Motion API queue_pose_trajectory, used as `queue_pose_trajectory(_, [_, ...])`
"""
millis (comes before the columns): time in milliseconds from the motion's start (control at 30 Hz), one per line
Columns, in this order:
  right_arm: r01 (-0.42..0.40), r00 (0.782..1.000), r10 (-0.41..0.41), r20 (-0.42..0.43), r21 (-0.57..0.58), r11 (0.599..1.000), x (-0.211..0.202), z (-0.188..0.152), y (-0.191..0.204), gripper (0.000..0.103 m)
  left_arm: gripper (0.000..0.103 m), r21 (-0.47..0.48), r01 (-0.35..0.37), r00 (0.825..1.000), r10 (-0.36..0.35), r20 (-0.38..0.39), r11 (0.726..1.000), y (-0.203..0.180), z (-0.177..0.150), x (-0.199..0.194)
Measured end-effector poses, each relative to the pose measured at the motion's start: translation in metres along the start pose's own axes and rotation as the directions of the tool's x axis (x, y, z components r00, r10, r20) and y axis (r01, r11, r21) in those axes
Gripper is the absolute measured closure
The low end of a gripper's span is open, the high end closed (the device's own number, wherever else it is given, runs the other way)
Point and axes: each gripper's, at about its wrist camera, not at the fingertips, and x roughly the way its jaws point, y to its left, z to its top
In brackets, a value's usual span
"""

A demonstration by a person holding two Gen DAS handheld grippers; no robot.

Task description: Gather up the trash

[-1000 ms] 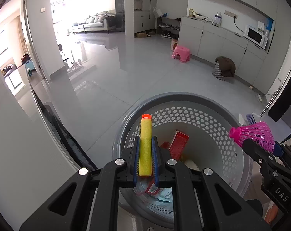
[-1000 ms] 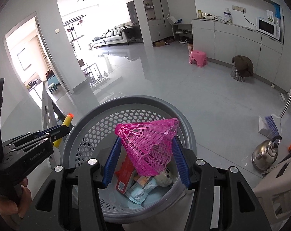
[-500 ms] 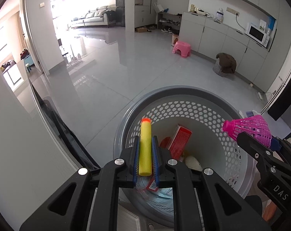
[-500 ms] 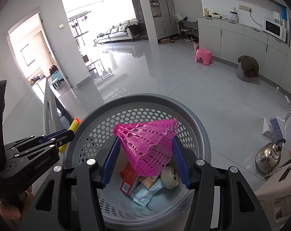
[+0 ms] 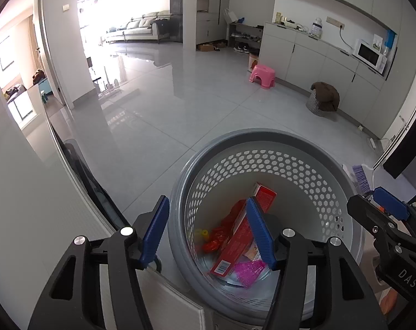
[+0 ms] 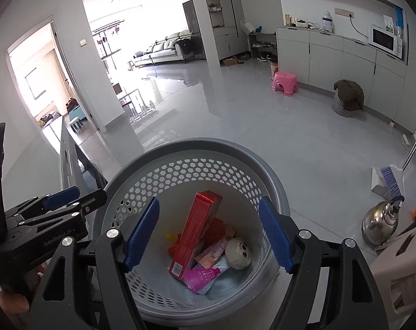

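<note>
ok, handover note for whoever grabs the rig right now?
Left tongs: open, empty, over the near rim of the bin.
Right tongs: open, empty, above the bin.
In the bin: pink shuttlecock, yellow dart, red box, wrappers, small plush.
Done: both held items are dropped in.
Left: look for more trash; none in view on the floor here.

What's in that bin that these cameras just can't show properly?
- Yellow foam dart: left wrist view shows only an end; the red box and red wrappers cover the rest.
- Pink shuttlecock: right wrist view, partly under the red box.
- Basket floor: buried under trash in both views.
- Box print: too small to read.
- Left gripper and right gripper: bodies cut off by the bottom edge.
</note>
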Motion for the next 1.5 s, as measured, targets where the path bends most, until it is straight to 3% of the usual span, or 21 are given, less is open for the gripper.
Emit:
queue_pose_trajectory(200, [0.005,1.0,-0.005,-0.011,0.013,1.0,0.0,-0.003,0.001,0.031,0.042,-0.008,0.0,1.0,0.0,0.007,1.0,0.003,0.0,-0.001])
queue_pose_trajectory(633, [0.029,1.0,-0.029,-0.007,0.01,1.0,-0.004,-0.006,0.006,0.027,0.026,-0.01,0.003,0.999,-0.003,0.034,1.0,0.007,0.0,-0.004])
queue_pose_trajectory(1233, [0.062,0.998,-0.062,0.001,0.013,0.998,-0.009,-0.005,0.009,0.026,0.019,-0.005,0.021,0.999,-0.02,0.03,1.0,0.006,-0.001,-0.005])
queue_pose_trajectory(1500, [0.065,0.998,-0.065,0.005,0.013,0.998,-0.012,-0.004,0.009,0.026,0.011,0.002,0.008,0.999,-0.008,0.049,1.0,0.005,-0.002,-0.008])
